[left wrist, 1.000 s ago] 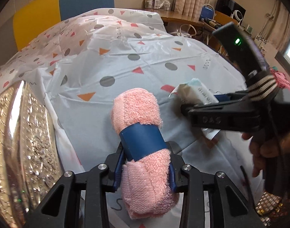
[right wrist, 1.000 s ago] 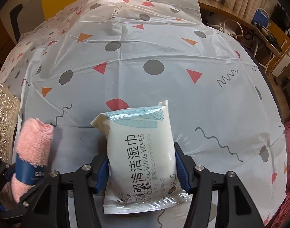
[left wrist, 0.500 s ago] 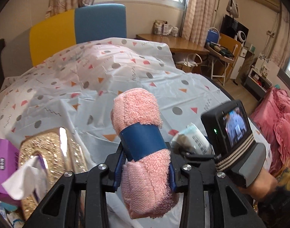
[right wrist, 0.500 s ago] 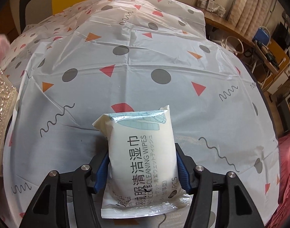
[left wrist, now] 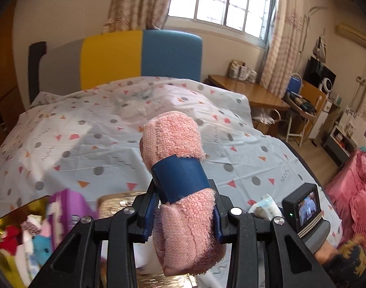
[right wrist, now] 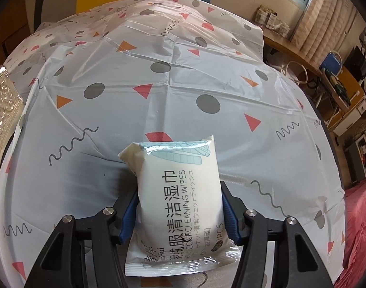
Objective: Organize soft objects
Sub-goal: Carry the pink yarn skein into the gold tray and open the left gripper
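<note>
A rolled pink towel (left wrist: 173, 141) with a dark blue band is clamped in my left gripper (left wrist: 184, 207), which is shut on it and held high above the bed. Its far end sticks out past the fingers. My right gripper (right wrist: 179, 213) is shut on a white pack of cleaning wipes (right wrist: 180, 187), low over the patterned bed cover (right wrist: 159, 84). In the left wrist view the wipes pack (left wrist: 267, 206) shows at the lower right beside the right gripper's camera block (left wrist: 303, 210).
A gold box (left wrist: 5, 223) with several soft toys sits at the lower left, a purple tissue pack (left wrist: 70, 204) beside it. An embossed gold lid (right wrist: 3, 110) lies at the bed's left edge. A yellow and blue headboard (left wrist: 139, 55), a desk and a pink blanket (left wrist: 355, 182) surround the bed.
My left gripper rose and tilted up with the towel, bringing the headboard, window and gold box into view. The towel left the right wrist view. The right gripper shifted slightly, still holding the wipes.
</note>
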Motion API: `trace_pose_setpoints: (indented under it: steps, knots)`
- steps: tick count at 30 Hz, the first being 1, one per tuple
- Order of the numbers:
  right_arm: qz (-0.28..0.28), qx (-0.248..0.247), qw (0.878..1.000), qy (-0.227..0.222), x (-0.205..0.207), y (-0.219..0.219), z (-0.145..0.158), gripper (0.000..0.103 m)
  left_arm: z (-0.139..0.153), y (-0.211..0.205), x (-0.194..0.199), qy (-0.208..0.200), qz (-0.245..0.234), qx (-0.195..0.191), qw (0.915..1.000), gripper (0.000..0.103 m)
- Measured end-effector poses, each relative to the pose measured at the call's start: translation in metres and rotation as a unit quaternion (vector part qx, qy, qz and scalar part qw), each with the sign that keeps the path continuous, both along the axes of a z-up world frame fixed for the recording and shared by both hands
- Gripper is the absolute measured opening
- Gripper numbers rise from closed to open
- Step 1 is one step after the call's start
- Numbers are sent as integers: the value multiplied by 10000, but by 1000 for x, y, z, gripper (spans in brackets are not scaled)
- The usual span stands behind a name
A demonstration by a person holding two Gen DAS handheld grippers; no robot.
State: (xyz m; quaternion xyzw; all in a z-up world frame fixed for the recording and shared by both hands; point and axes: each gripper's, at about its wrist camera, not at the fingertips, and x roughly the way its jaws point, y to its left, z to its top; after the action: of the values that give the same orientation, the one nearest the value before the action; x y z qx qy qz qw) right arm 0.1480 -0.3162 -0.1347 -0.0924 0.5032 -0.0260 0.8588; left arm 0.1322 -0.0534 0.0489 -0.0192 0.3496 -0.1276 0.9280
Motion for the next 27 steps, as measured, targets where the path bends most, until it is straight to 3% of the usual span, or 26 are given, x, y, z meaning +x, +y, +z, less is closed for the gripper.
trace_pose_setpoints:
  steps: [8, 13, 20, 27]
  knots:
    - [-8, -11, 10000, 19, -1, 0, 1, 60, 5, 107, -34, -38, 750, -223, 9969, 38]
    - [98, -184, 9998, -55, -3, 4, 1, 59, -5, 190, -68, 42, 1442, -231, 9893, 38]
    - [162, -270, 9995, -88, -4, 6, 1, 59, -46, 294, -126, 489, 2590, -235, 9644, 38]
    - [144, -237, 9996, -69, -4, 5, 1, 59, -93, 330, -165, 1016, 3001, -279, 9481, 38]
